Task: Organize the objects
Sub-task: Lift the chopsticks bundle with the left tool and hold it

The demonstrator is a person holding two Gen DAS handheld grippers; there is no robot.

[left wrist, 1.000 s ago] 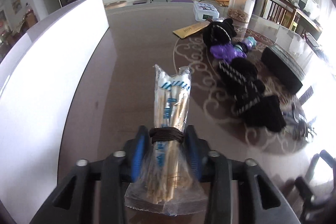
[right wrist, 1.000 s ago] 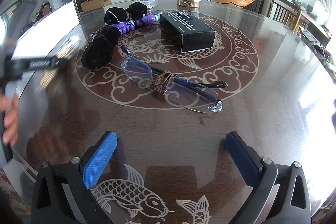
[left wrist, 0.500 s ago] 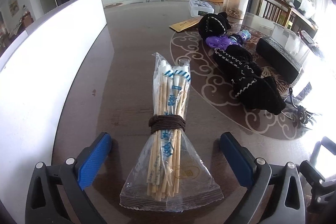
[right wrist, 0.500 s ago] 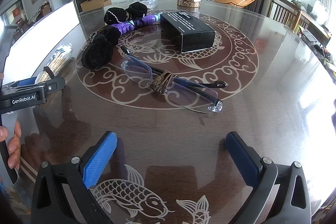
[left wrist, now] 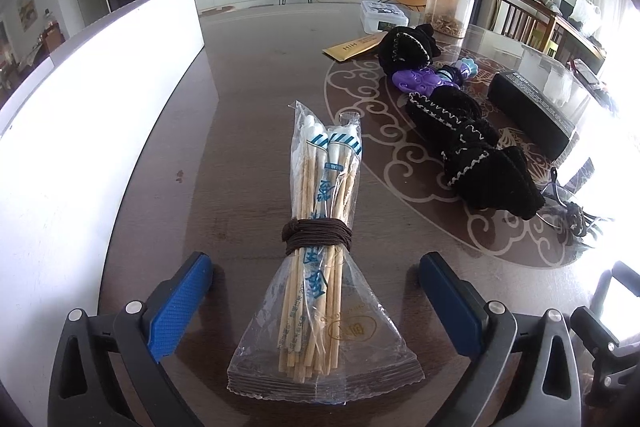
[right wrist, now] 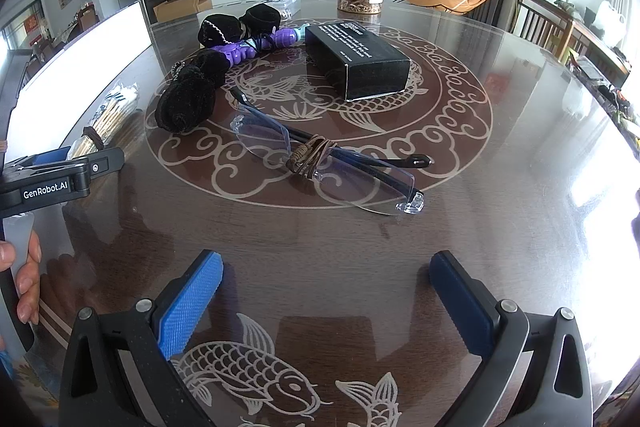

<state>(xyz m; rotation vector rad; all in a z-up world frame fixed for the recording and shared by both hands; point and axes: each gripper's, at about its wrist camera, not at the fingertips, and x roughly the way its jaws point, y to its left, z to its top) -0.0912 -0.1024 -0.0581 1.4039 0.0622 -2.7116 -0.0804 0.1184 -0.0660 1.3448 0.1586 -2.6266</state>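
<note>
A plastic packet of wooden cotton swabs (left wrist: 320, 239), tied with a brown cord, lies flat on the dark table. My left gripper (left wrist: 316, 291) stands open around its lower half, both blue pads (left wrist: 180, 303) well clear of the plastic. The packet (right wrist: 108, 115) also shows at the left of the right wrist view, beside the left gripper's body. My right gripper (right wrist: 326, 291) is open over bare table. Ahead of it lie rimless glasses (right wrist: 324, 163) with a brown cord wrapped round the middle.
A black box (right wrist: 358, 61), black knitted pieces (left wrist: 476, 155) and a purple toy (left wrist: 420, 81) lie on the round patterned inlay. A clear jar (left wrist: 450, 5), a white case (left wrist: 382, 15) and a yellow envelope (left wrist: 352, 47) sit farther back. A white board (left wrist: 80, 115) runs along the left edge.
The left gripper went from shut on the swab packet to wide open. The packet now rests on the table between the jaws. The right gripper stayed still and open.
</note>
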